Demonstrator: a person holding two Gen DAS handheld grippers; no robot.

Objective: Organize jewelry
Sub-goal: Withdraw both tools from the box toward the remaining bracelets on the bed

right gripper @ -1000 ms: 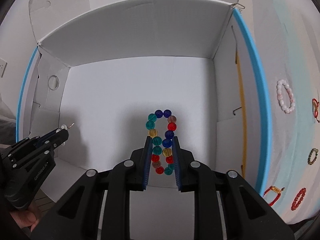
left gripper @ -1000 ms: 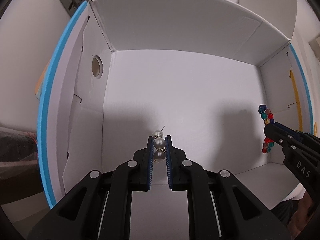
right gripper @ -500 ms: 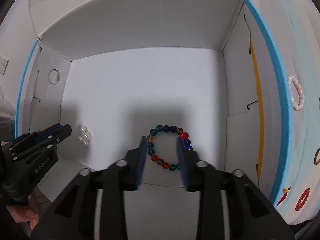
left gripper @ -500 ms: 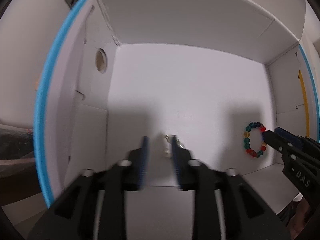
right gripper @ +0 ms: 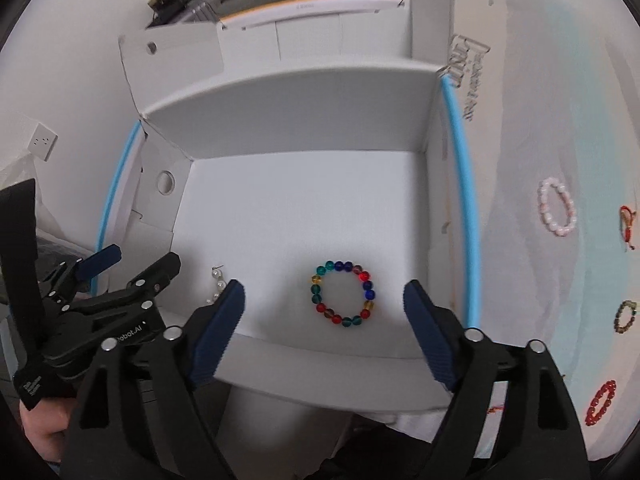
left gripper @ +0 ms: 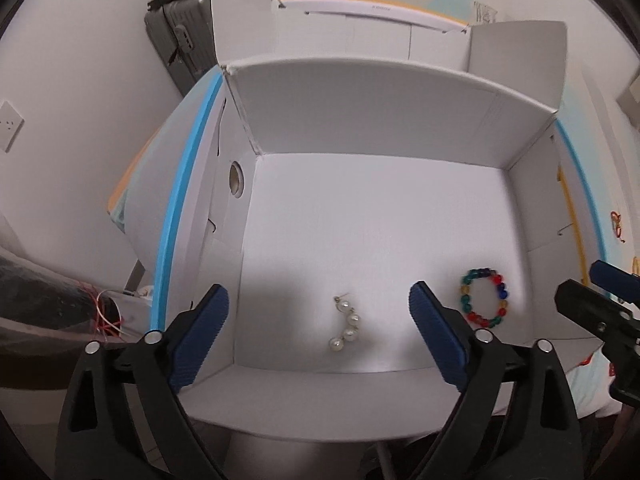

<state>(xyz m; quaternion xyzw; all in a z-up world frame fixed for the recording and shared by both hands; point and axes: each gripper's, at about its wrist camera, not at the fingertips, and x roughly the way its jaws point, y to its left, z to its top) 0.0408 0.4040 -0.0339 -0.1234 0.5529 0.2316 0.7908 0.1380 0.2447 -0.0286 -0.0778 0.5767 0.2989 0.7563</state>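
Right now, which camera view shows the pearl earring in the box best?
The left wrist view: the pearl earring lies whole on the white box floor. In the right wrist view a right gripper finger covers part of it.

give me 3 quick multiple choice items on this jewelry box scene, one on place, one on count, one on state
1. Where does the multicolour bead bracelet lie?
A. on the floor of the white box
B. on the cloth outside the box
C. between closed claw pads

2. How many pieces of jewelry lie inside the box?
A. one
B. two
C. four

3. What state is the left claw in?
A. shut on the pearl earring
B. shut on nothing
C. wide apart, gripping nothing

Answers:
1 A, the bracelet rests flat on the box floor.
2 B, only the bracelet and the pearl earring lie inside.
3 C, its pads are opening on either side of the earring without touching it.
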